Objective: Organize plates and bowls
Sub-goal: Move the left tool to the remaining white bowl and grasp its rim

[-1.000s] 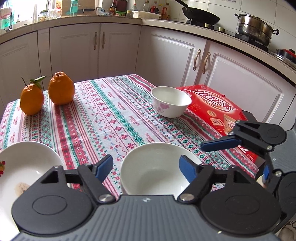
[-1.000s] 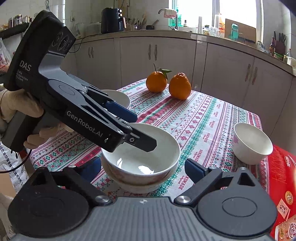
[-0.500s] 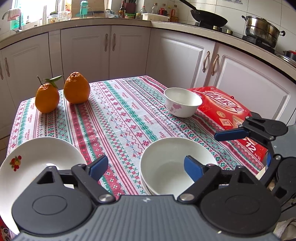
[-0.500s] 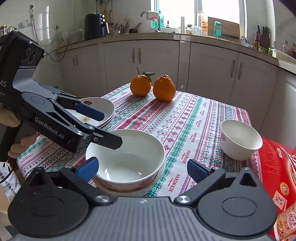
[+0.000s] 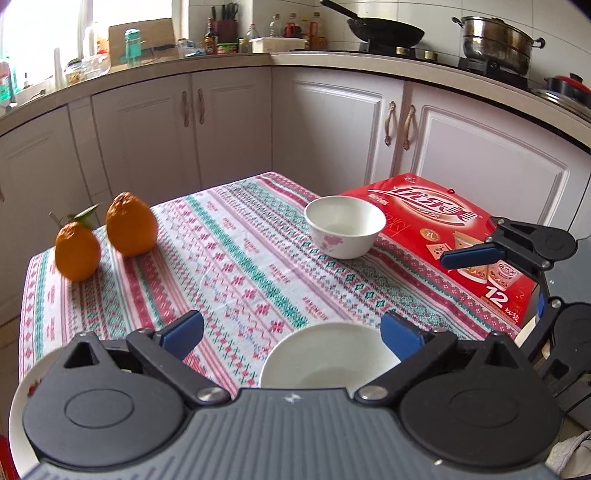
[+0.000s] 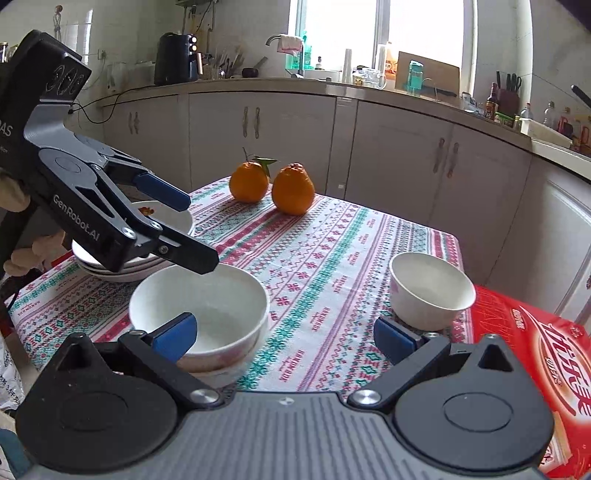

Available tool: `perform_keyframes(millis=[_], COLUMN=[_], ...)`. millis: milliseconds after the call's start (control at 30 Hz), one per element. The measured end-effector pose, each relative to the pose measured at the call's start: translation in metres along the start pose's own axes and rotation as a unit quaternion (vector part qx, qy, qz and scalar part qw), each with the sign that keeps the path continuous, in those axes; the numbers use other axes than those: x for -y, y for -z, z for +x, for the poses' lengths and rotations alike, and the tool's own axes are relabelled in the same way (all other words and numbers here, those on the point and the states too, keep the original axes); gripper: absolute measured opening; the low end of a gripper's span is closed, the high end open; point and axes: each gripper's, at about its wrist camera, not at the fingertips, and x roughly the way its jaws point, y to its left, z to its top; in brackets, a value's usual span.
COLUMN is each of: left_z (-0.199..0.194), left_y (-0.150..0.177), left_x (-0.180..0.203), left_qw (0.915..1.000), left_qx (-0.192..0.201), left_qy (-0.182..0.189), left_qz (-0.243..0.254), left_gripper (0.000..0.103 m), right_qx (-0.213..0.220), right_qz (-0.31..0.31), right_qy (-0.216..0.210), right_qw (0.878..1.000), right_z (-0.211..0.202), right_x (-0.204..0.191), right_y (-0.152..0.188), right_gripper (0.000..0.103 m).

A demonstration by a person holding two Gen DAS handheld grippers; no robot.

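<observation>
Left tongs (image 5: 291, 330): jaws have just been opening, now spread wide, nothing between the pads. One second back they stood narrower, close around the rim of the near bowl; now they sit higher and pulled back from it.

Right tongs (image 6: 284, 334): jaws also widened slightly, now fully released, empty. View has swung toward the far small bowl compared with a second ago.

Near bowl stack (image 6: 199, 306): white bowl nested in another, resting free on the surface at its near edge. In the left wrist view only its rim (image 5: 325, 354) shows, just ahead of the tongs.

Plate stack (image 6: 147, 236): white plates, left of the bowls, partly hidden behind the left tongs (image 6: 184, 225). Small fruit print on the top plate.

Surface (image 5: 240, 266): cloth with red, green and white banded pattern.

Small bowl (image 5: 345, 226): white, pink flower print, upright, at the right side, touching or just beside a red carton (image 5: 443, 229). Well apart from the bowl stack.

Two oranges (image 5: 107, 236): far left corner, side by side, one with a leaf.

Room: white cabinets, wok (image 5: 388, 33) and steel pot (image 5: 495, 48) on the stove behind.

Pose: left tongs angled downward over the near edge, held by a gloved hand (image 6: 22, 236). Right tongs point down toward the cloth between the two bowls.
</observation>
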Motion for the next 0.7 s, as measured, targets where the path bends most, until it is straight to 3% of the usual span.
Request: perform_keyframes(millis=[333, 700], left_z=[0.045, 0.120], left_y=[-0.051, -0.085], left_x=[0.024, 0.035], left_qw=[0.9974, 0.9939], left_qx=[-0.003, -0.032], left_qy=[0.045, 0.052], left_qz=[0.056, 0.091], left_gripper=[0.102, 0.102], right_qx=[-0.006, -0.015], right_qz=[0.021, 0.026], right_qy=[0.041, 0.055], right_qw=[0.999, 0.998], right_z=[0.013, 0.048], right_x=[0.055, 0.103], right_y=[0.010, 0.011], right_gripper=[0.103, 0.103])
